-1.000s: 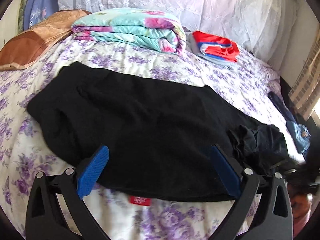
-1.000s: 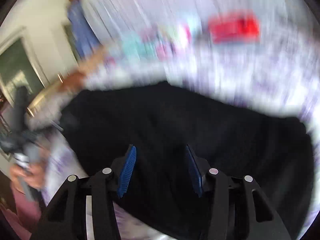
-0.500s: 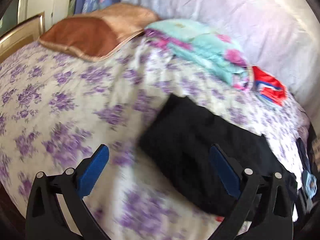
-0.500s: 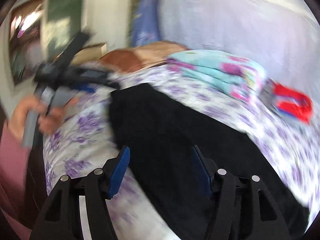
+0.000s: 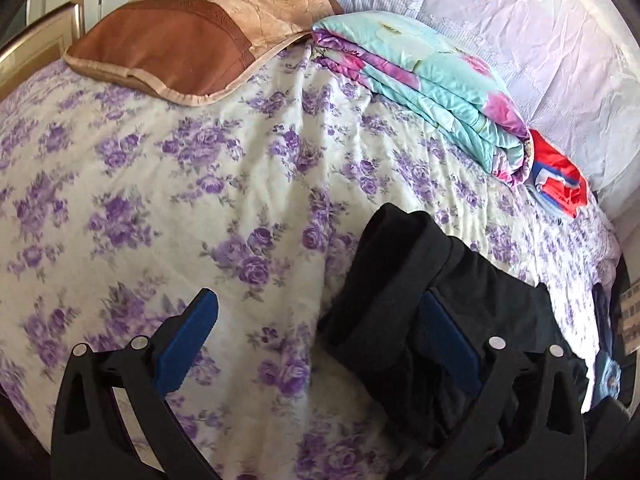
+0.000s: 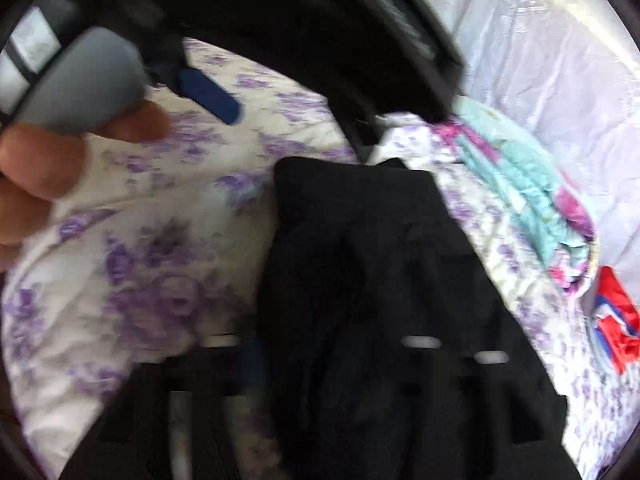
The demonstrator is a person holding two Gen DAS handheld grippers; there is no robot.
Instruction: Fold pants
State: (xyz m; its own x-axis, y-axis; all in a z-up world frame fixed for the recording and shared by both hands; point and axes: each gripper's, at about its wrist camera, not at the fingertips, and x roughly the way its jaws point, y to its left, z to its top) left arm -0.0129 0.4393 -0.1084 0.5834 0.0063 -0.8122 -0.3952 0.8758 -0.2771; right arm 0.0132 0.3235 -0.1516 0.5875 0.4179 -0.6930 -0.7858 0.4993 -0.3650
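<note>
Presently black pants [image 5: 424,312] folded on floral bedspread [image 5: 168,184] | left gripper [image 5: 320,344] wide apart, empty | right gripper [image 6: 328,360] blurred, closing, apparently over pants | pillow [image 5: 184,40], folded quilt [image 5: 432,80], red garment [image 5: 560,180] behind.

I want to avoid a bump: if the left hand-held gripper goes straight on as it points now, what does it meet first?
Probably the flowered bedspread: the open left hand-held gripper points down at it, just beside the black pants.
</note>
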